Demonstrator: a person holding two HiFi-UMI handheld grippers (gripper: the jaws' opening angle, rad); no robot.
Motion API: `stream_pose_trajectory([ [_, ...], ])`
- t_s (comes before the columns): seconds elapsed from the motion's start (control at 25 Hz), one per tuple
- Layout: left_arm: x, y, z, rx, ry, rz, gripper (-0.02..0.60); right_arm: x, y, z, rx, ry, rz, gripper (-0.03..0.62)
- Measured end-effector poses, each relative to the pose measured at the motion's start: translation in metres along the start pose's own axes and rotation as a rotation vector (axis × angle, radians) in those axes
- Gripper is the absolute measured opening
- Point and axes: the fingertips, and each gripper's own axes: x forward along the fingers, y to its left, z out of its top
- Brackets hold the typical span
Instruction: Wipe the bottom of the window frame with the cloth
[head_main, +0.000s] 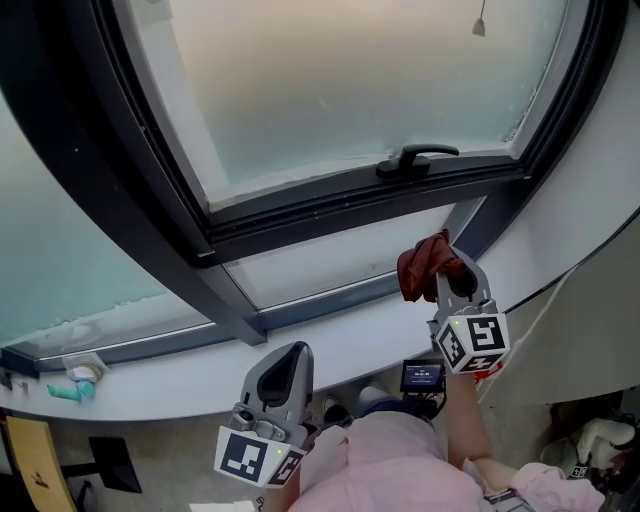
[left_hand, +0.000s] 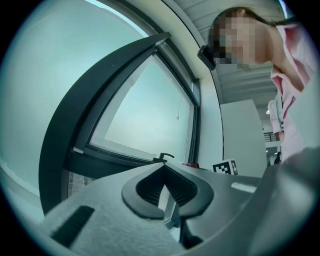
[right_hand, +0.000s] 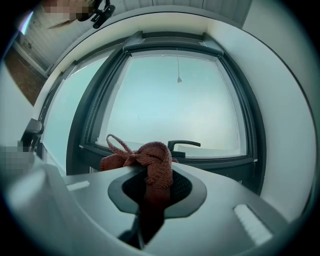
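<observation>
Right gripper (head_main: 445, 270) pinches a bunched dark-red woven cloth (head_main: 422, 264); wiped along the dark grey window frame (head_main: 330, 205), it may snag the black lever handle (head_main: 415, 158); left gripper (head_main: 288, 358) pressed together, empty

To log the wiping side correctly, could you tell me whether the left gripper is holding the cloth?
No, the cloth is pinched in the right gripper, while the left gripper has nothing between its jaws.
</observation>
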Motion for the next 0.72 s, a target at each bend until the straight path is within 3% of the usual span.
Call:
stream_pose_trajectory([
  [0.16, 0.023, -0.002, 0.0, 0.102, 0.024, 0.01, 0.0, 0.0, -0.007, -0.004, -0.073, 0.018, 0.011, 0.061],
  [0.4, 0.085, -0.008, -0.01, 0.147, 0.076, 0.011, 0.0, 0.006, -0.047, -0.004, -0.272, 0.053, -0.005, 0.061],
  [0.72, 0.163, -0.04, -0.049, 0.168, 0.17, 0.014, 0.0, 0.002, -0.099, -0.021, -0.268, 0.096, 0.001, 0.063],
])
